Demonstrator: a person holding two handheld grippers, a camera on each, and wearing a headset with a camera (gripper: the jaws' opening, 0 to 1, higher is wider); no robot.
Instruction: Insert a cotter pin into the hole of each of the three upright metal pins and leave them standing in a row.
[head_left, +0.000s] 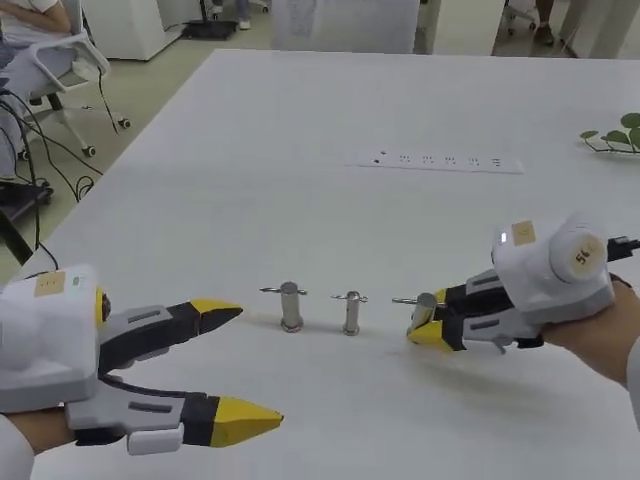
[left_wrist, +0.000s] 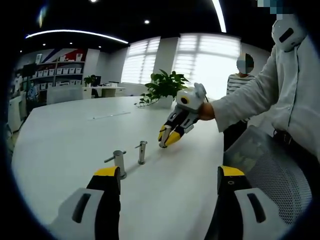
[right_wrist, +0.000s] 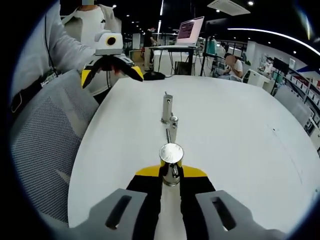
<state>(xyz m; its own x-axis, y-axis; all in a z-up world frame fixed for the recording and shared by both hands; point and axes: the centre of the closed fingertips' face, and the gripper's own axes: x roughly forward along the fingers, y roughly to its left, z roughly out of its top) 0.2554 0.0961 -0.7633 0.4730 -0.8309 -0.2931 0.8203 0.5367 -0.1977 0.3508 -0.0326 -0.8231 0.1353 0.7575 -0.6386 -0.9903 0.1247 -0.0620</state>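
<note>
The right gripper (right_wrist: 171, 176) has its yellow-tipped jaws clamped on a short upright silver metal pin (right_wrist: 171, 156). The left gripper (left_wrist: 168, 175) jaws gape wide, another silver pin (left_wrist: 119, 163) just beyond one tip.

White table (head_left: 300, 150), bright windows (left_wrist: 200, 55)

The left tongs (left_wrist: 170, 174) hold their jaws wide apart, low over the white counter (left_wrist: 65, 145). Ahead, a near metal pin (left_wrist: 119, 165) and a middle metal pin (left_wrist: 142, 153) stand upright, with cotter pins (left_wrist: 109, 160) through their tops. Beyond them, the right tongs (left_wrist: 169, 136), at the end of a white sleeve (left_wrist: 240, 100), grip the far metal pin (left_wrist: 163, 141).
</note>
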